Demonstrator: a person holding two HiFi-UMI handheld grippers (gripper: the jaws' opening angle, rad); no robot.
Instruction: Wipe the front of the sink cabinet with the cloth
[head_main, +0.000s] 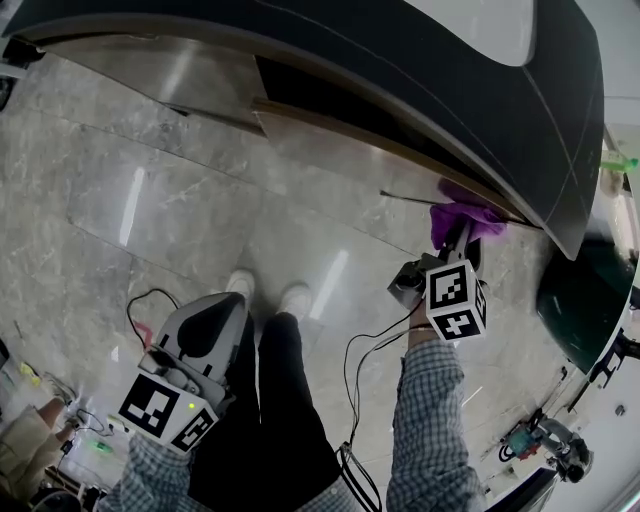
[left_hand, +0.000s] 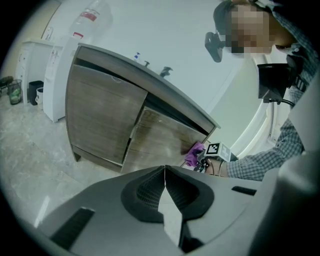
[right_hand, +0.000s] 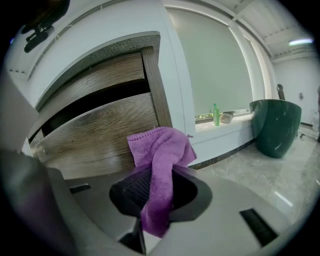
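Note:
A purple cloth (right_hand: 160, 155) is clamped between the jaws of my right gripper (right_hand: 157, 192), which is shut on it. The cloth (head_main: 462, 215) rests against the lower right end of the wood-grain sink cabinet front (right_hand: 100, 125), under the dark countertop (head_main: 480, 90). In the left gripper view the cabinet (left_hand: 110, 125) shows whole, with the cloth (left_hand: 194, 152) at its lower right corner. My left gripper (left_hand: 165, 192) is shut on nothing and hangs low beside the person's leg, far from the cabinet (head_main: 330, 140). The right gripper (head_main: 455, 250) points at the cabinet.
A dark green planter (right_hand: 276, 125) stands on the marble floor (head_main: 200, 200) to the right. A green bottle (right_hand: 216, 114) sits on a window sill. A white appliance (left_hand: 52, 75) and cups (left_hand: 15, 90) stand left of the cabinet. Cables (head_main: 355, 380) trail by the feet.

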